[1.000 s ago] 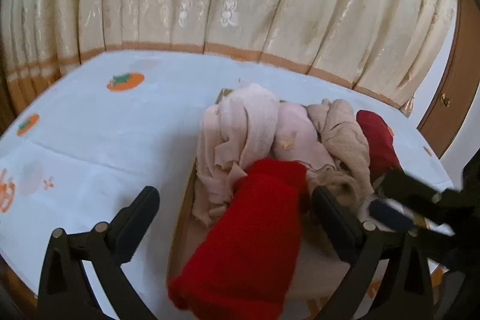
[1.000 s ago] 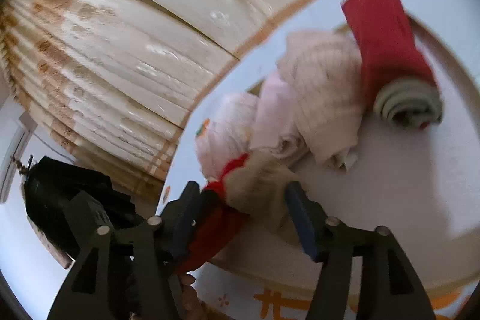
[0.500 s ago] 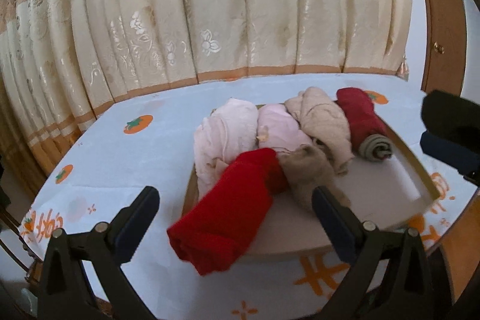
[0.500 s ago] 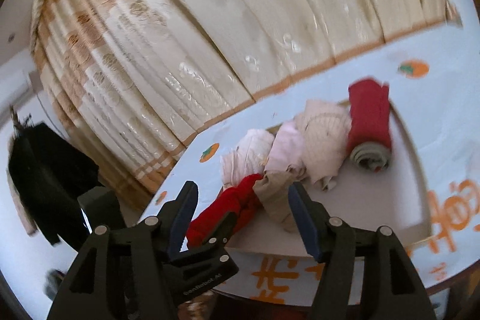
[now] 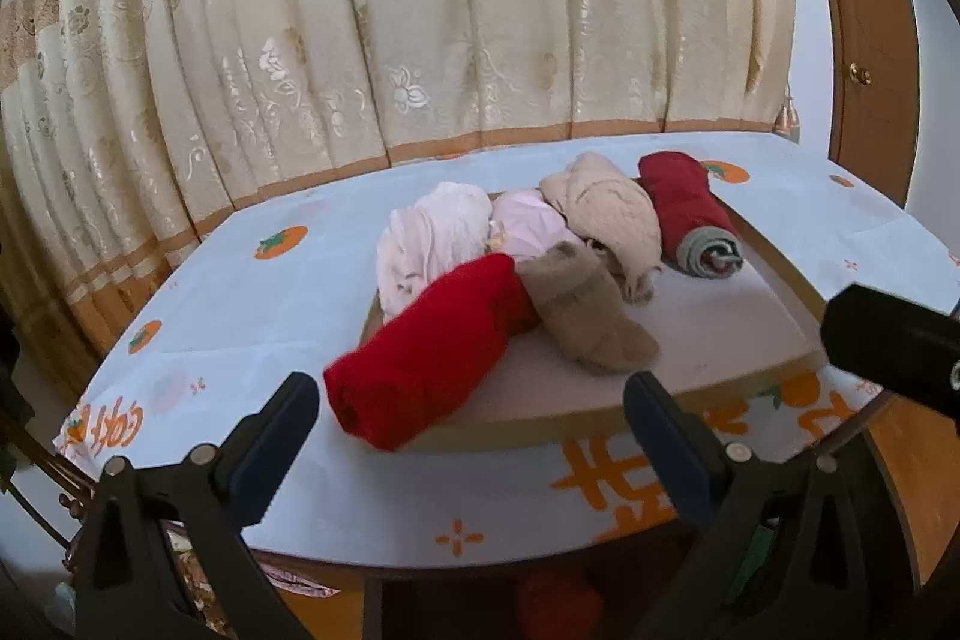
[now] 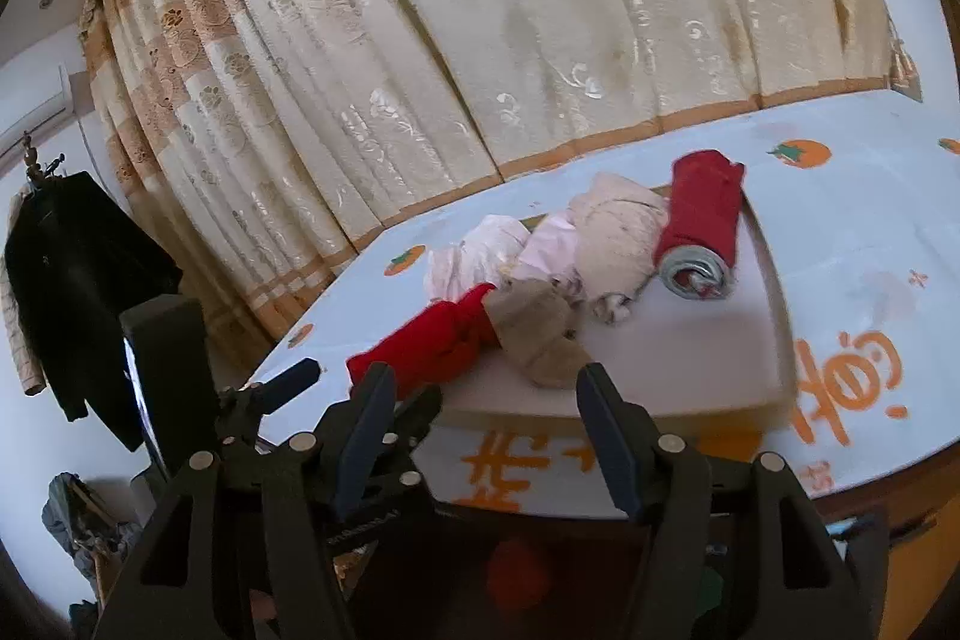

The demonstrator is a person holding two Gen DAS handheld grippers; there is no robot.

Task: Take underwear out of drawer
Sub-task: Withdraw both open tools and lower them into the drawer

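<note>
A shallow wooden drawer tray lies on the table and holds several rolled garments. A bright red roll hangs over its near left corner. Beside it lies a tan roll, and behind are a pale pink piece, a beige piece and a dark red roll. My left gripper is open and empty, held back from the table's front edge. My right gripper is open and empty, also back from the edge.
The table wears a white cloth with orange fruit prints. A cream patterned curtain hangs behind it. A wooden door stands at the right. A dark coat hangs at the left.
Both grippers have pulled back and up from the drawer tray, empty. The red and tan rolls now lie loose at the tray's near left corner.
</note>
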